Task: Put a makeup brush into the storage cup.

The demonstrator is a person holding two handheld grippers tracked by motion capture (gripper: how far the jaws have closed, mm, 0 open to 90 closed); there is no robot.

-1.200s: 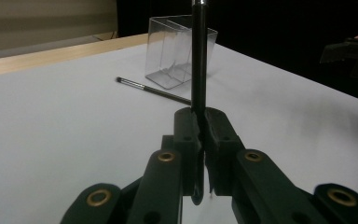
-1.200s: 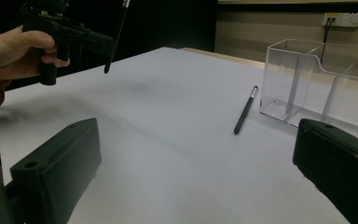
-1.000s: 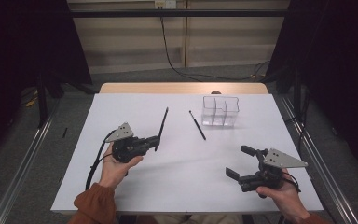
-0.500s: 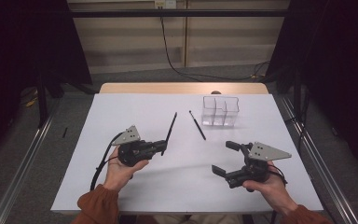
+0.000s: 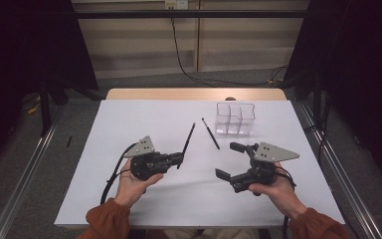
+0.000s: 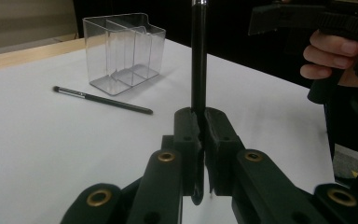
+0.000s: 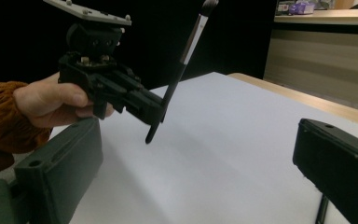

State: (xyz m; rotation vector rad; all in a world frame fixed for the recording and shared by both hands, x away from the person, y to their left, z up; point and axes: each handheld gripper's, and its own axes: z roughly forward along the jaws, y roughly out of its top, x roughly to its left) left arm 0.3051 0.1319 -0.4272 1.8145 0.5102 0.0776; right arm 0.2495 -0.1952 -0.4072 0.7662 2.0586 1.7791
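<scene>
We read no writing on any item. Left gripper [image 5: 177, 159]: jaws clamped on a black brush [image 5: 186, 145], held clear above the counter [image 5: 129, 119]. Right gripper [image 5: 234, 162]: jaws wide apart, holding nothing, just right of the brush. A second brush [image 5: 210, 133] lies beside the clear organizer [image 5: 235, 119]. We note bare counter between both grippers.

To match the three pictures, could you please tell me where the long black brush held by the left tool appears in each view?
High view: the long black brush slants up from the left tool, left of centre.
Left gripper view: it stands upright at centre.
Right gripper view: it leans near the top middle.
Shared landmark: the white tabletop.
</scene>
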